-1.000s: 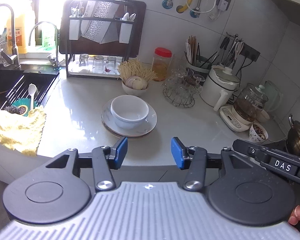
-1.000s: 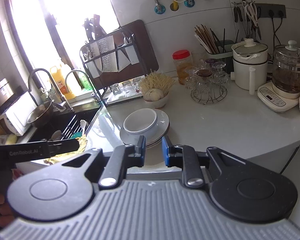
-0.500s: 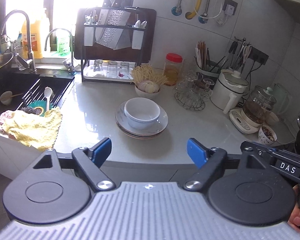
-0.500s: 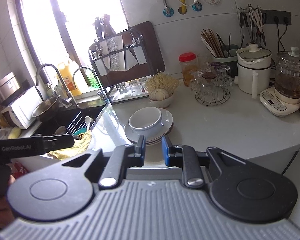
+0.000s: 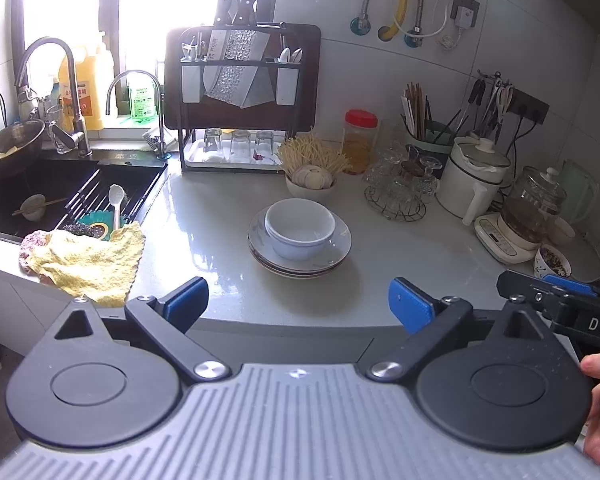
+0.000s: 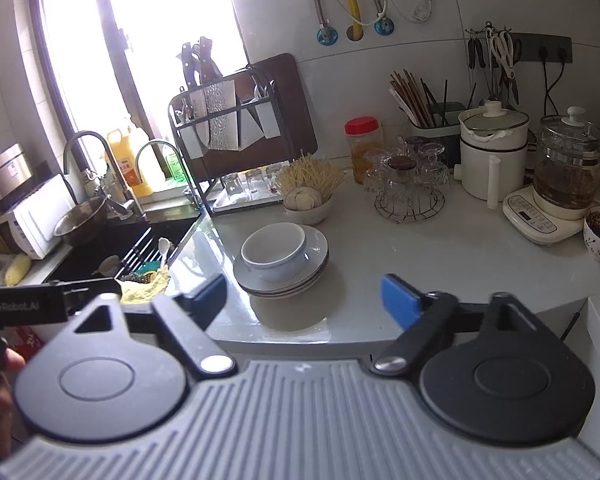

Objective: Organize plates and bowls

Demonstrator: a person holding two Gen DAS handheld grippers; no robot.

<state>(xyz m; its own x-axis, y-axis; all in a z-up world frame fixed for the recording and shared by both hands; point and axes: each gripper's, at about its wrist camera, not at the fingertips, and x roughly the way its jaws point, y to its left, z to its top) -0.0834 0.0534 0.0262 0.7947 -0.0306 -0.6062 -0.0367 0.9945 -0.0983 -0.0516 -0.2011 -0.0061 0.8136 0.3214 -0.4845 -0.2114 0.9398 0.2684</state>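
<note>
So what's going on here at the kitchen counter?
A person holds two hand-held grippers over the counter, tidying dishes. A white bowl sits on a stack of plates in the middle. Neither the left gripper nor the right gripper holds anything; both hover short of the stack, their fingers opening with nothing between them.

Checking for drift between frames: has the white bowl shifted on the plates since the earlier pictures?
No. The white bowl sits off-centre toward the sink side of the plates, as before.
</note>
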